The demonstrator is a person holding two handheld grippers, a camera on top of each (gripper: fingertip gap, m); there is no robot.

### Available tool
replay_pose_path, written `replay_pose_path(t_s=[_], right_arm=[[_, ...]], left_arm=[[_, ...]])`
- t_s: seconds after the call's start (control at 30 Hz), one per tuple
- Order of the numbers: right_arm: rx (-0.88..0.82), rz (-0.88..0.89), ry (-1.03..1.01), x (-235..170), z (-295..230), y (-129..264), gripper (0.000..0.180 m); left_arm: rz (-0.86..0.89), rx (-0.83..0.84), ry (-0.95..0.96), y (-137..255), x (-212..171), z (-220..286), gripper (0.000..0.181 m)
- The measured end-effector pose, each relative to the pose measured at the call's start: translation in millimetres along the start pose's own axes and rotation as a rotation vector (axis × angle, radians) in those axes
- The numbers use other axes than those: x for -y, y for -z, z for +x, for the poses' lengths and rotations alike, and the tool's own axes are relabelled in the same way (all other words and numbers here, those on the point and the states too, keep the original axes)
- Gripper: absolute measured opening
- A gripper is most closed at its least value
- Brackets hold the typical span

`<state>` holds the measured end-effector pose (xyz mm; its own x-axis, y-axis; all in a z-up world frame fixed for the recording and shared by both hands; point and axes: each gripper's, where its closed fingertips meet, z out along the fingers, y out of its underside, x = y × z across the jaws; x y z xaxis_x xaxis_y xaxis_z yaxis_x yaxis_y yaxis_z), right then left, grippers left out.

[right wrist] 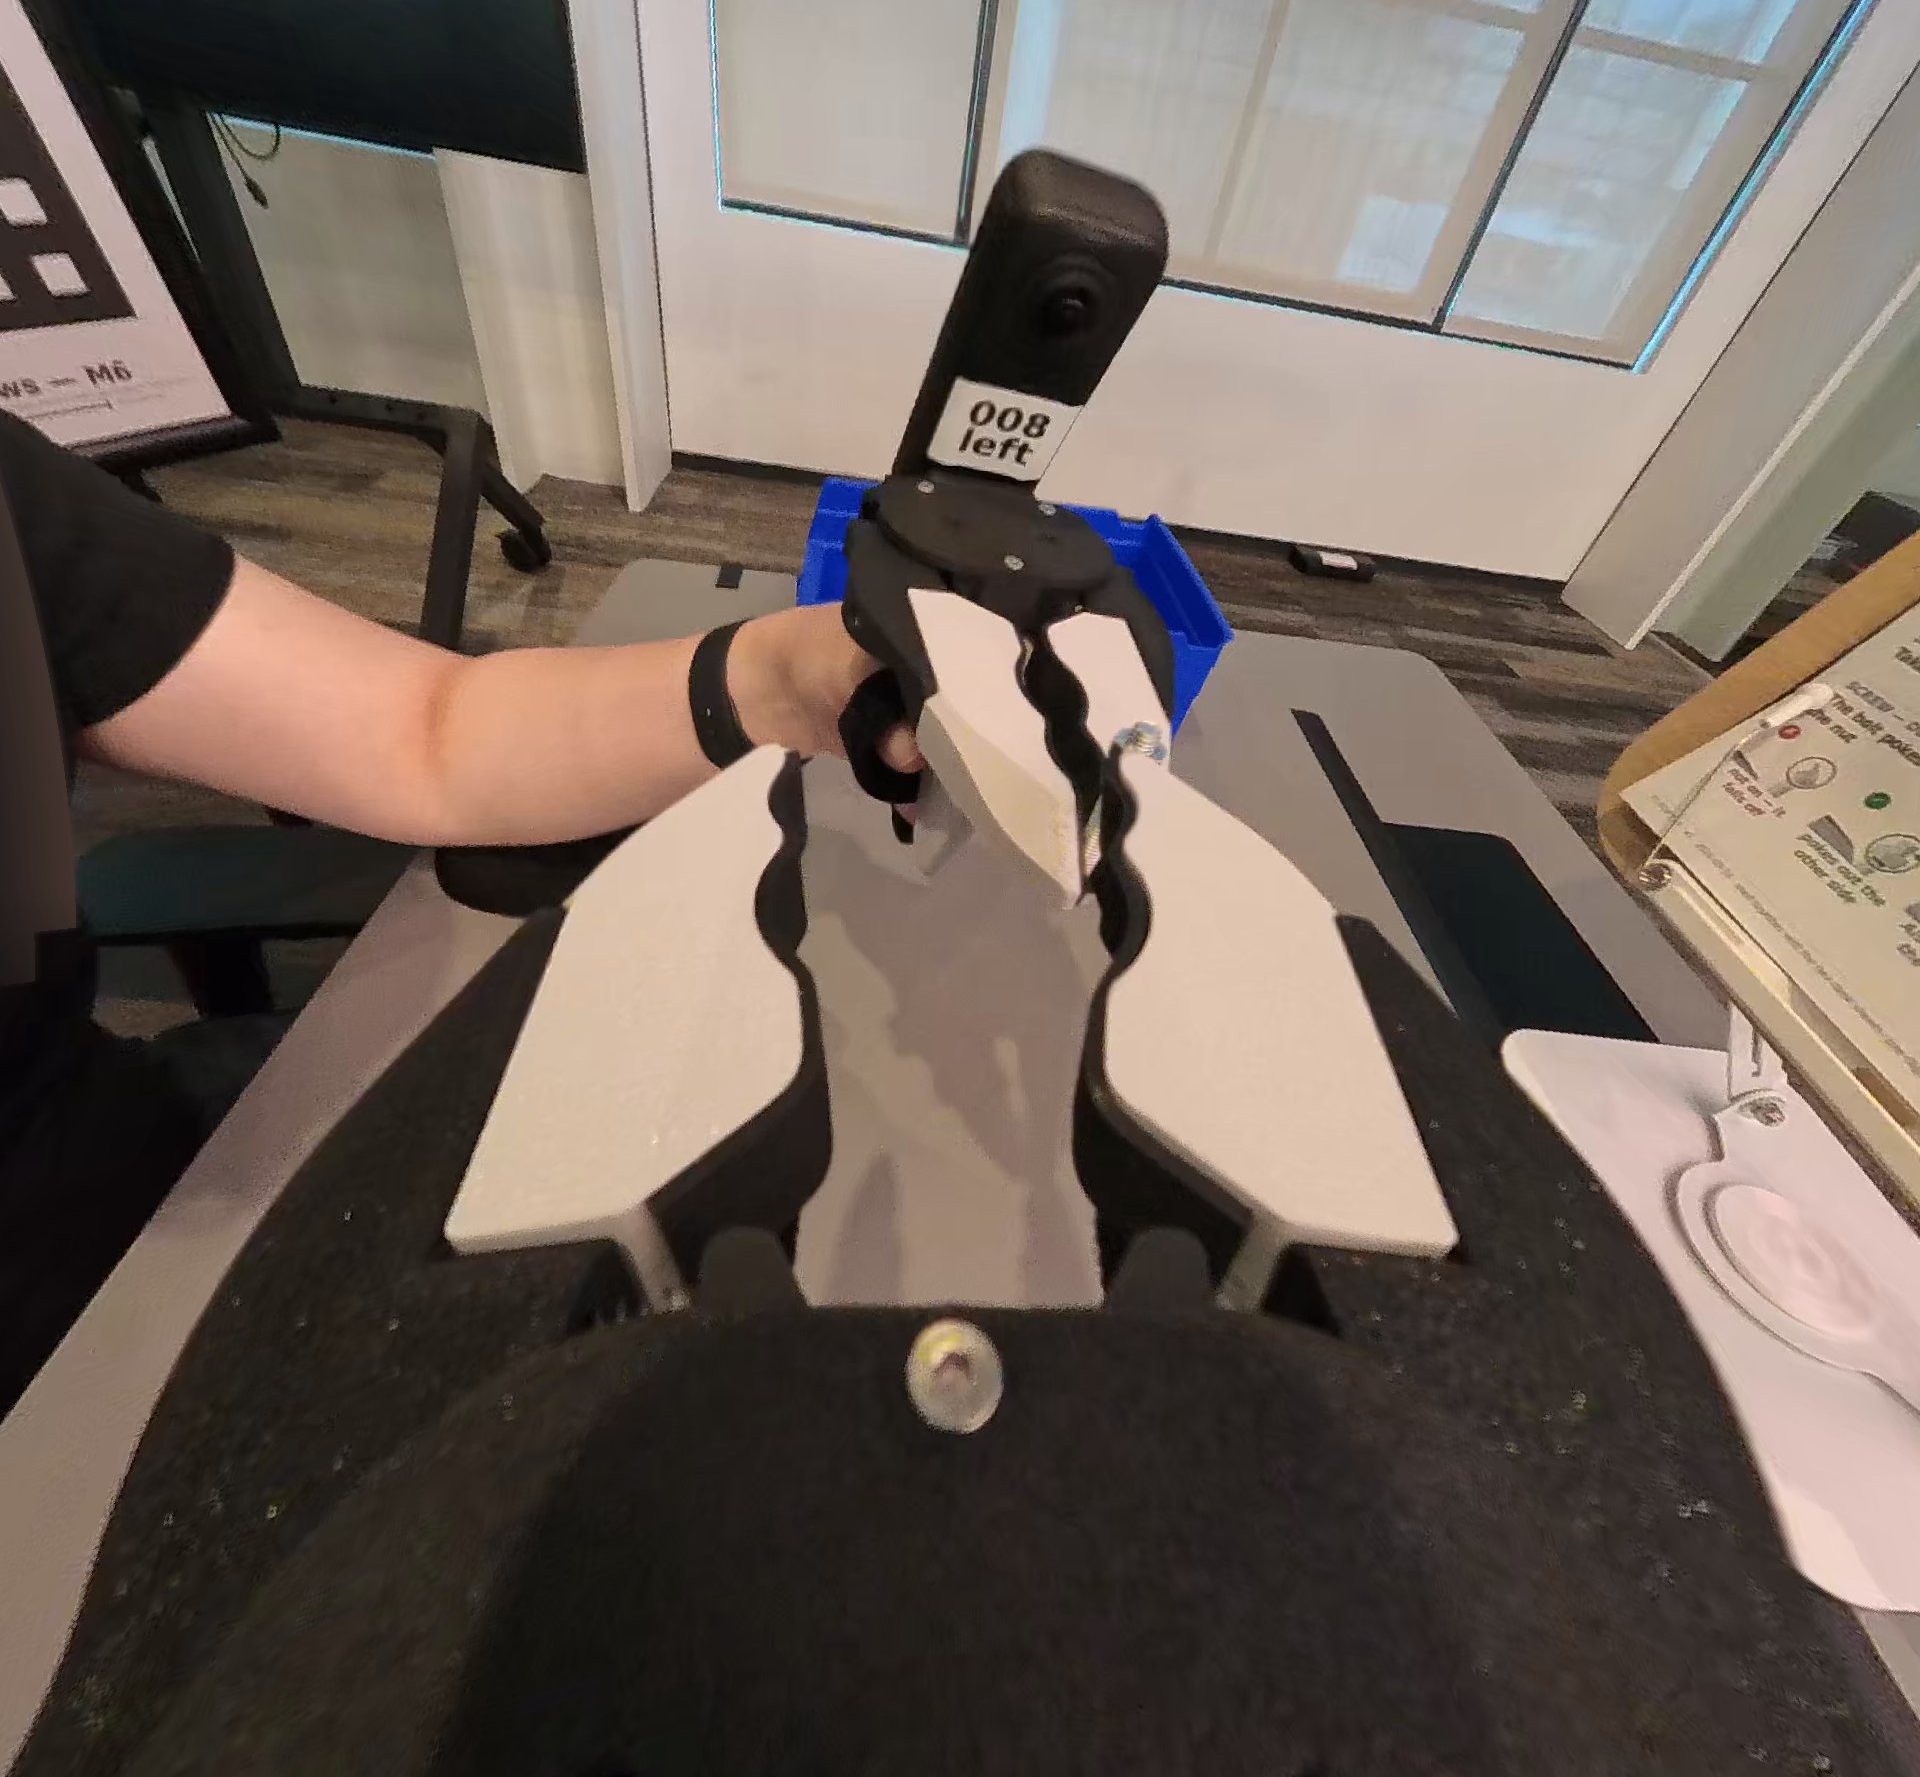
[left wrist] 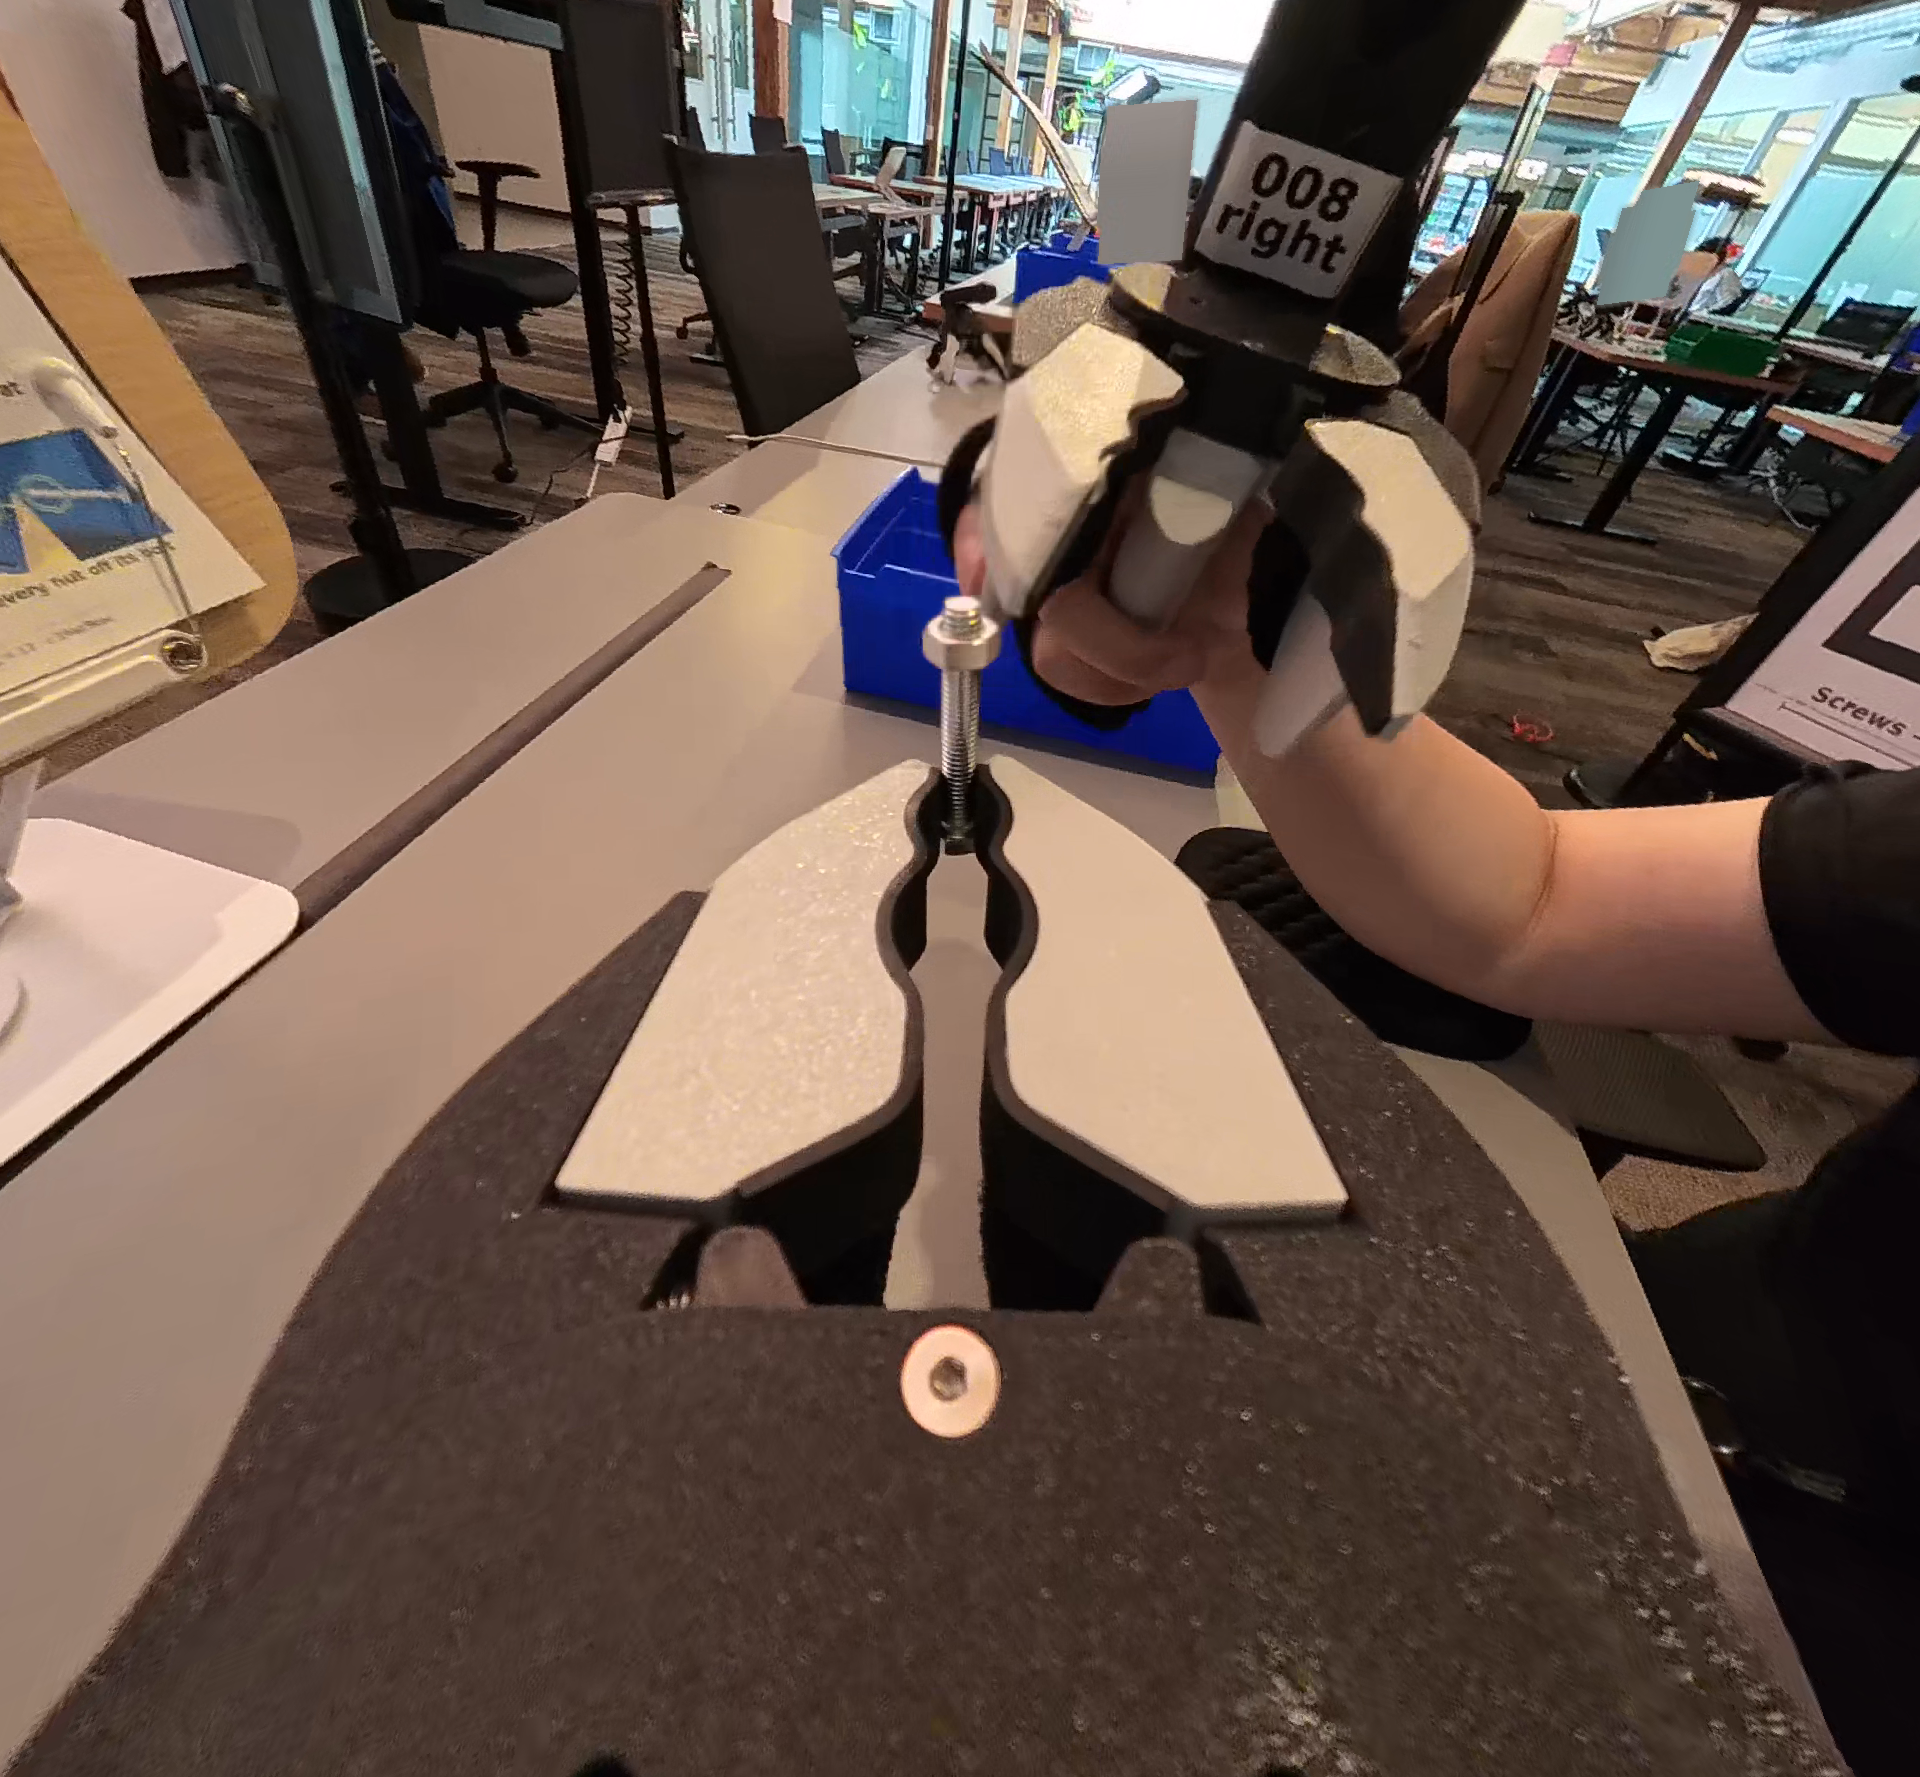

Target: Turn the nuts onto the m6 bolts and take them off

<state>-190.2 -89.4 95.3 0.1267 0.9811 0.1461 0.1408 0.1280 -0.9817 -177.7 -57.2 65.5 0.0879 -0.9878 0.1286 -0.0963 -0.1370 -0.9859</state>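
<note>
A threaded bolt [left wrist: 956, 740] stands upright, its head clamped between the tips of my left gripper [left wrist: 958, 792], which is shut on it. A silver nut [left wrist: 961, 649] sits at the bolt's top end. My right gripper [left wrist: 1184, 662] is open and hangs above and to the right, one fingertip [left wrist: 1003, 600] close beside the nut. In the right wrist view my right gripper [right wrist: 956, 771] is open wide and holds nothing. The nut [right wrist: 1141, 740] shows just past its right fingertip, on the bolt held by the left gripper [right wrist: 1081, 860].
A blue bin [left wrist: 904, 574] [right wrist: 1184, 584] stands on the grey table [left wrist: 520, 844] behind the bolt. An instruction board on a white stand [left wrist: 94, 564] [right wrist: 1818, 813] is at the table's side. A dark slot [left wrist: 582, 688] runs along the tabletop. Office chairs and desks are beyond. Spacing between my two grippers at the tips: around 5 cm.
</note>
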Motion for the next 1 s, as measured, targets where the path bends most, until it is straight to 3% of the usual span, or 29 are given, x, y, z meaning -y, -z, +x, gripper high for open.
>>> replay_pose_path(t_s=[0.33,0.47,0.8,1.0], right_arm=[[-0.026,-0.029,-0.012,-8.1,5.6,-9.8,0.061],[-0.001,-0.011,-0.010,-2.7,1.2,-1.0,0.050],[-0.028,-0.012,-0.021,-7.1,6.7,-11.9,0.060],[-0.041,0.054,-0.056,4.4,12.2,2.9,0.037]], left_arm=[[-0.024,-0.016,-0.017,-5.8,-4.1,5.8,0.005],[0.004,-0.005,0.001,0.4,1.2,0.9,0.005],[-0.017,-0.013,-0.018,-4.2,-2.2,5.3,0.005],[0.042,-0.017,0.026,7.5,9.2,0.7,0.005]])
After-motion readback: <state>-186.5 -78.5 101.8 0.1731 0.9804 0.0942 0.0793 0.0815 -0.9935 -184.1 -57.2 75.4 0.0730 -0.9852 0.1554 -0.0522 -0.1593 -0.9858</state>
